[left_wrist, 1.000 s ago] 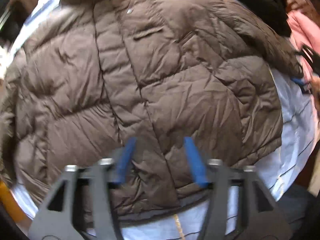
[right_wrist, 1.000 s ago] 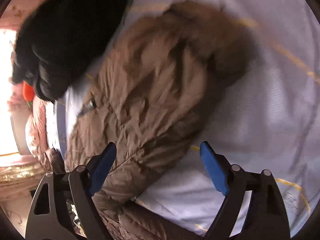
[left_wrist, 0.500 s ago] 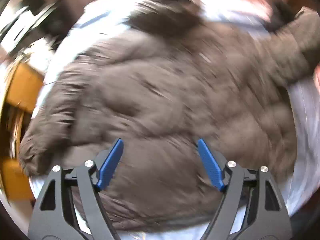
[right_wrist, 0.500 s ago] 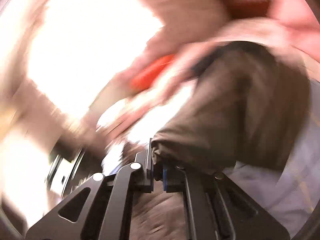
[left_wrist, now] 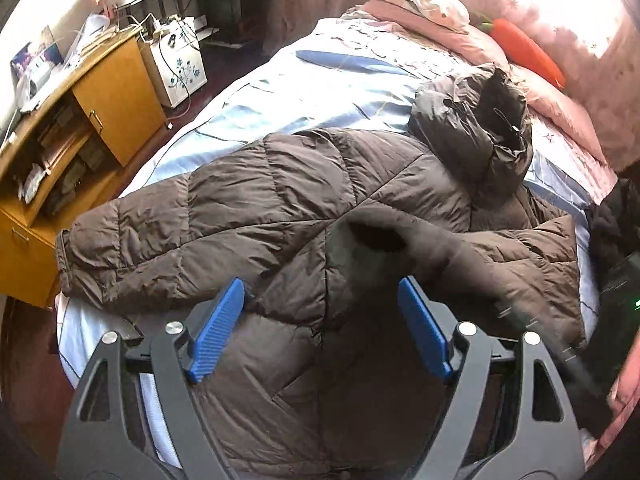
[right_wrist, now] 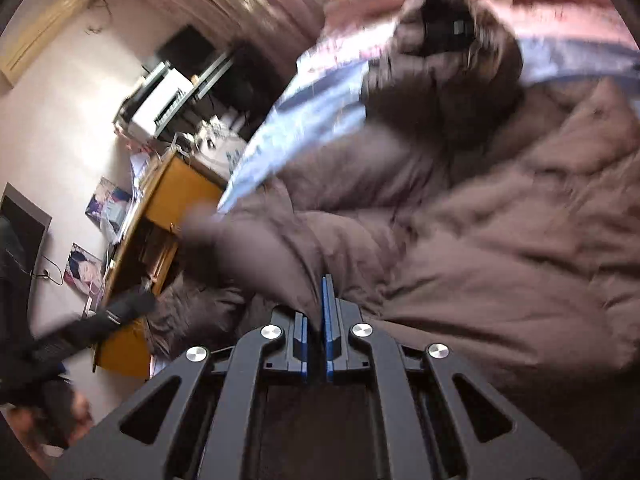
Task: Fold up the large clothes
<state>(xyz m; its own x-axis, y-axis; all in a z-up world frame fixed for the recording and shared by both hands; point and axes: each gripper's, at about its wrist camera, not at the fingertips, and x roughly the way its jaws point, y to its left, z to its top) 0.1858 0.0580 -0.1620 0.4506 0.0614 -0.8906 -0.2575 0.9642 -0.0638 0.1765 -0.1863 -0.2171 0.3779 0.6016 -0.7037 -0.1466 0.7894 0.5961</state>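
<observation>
Left wrist view: the left gripper (left_wrist: 320,328) is hovering above the brown puffer jacket (left_wrist: 288,216), its blue pads (left_wrist: 218,330) spread wide with nothing between them; the jaws have just been opening further. The jacket is lying across the near end of the bed (left_wrist: 304,92), on a light blue sheet, with one sleeve (left_wrist: 120,248) reaching toward the bed's left edge and the hood (left_wrist: 476,128) resting toward the pillow end. The other sleeve (left_wrist: 420,248) is being lifted over the jacket body, blurred, with its dark cuff opening showing. A pink pillow (left_wrist: 420,0) and an orange carrot-shaped cushion (left_wrist: 528,52) are sitting at the far end of the bed. A dark garment (left_wrist: 616,220) is lying at the bed's right edge. A yellow wooden cabinet (left_wrist: 108,100) is standing beside the bed's left edge.

Right wrist view: the right gripper (right_wrist: 316,320) is pinching a fold of the jacket's brown fabric (right_wrist: 460,248), its blue pads (right_wrist: 328,320) pressed almost together on the cloth. The gripped fabric is running up from the pads as a raised sleeve (right_wrist: 256,248), blurred. The hood (right_wrist: 448,40) is appearing beyond it, against the blue sheet (right_wrist: 280,128). The yellow cabinet (right_wrist: 176,200) is showing at left, and the other gripper's dark body (right_wrist: 80,332) is appearing at lower left.
</observation>
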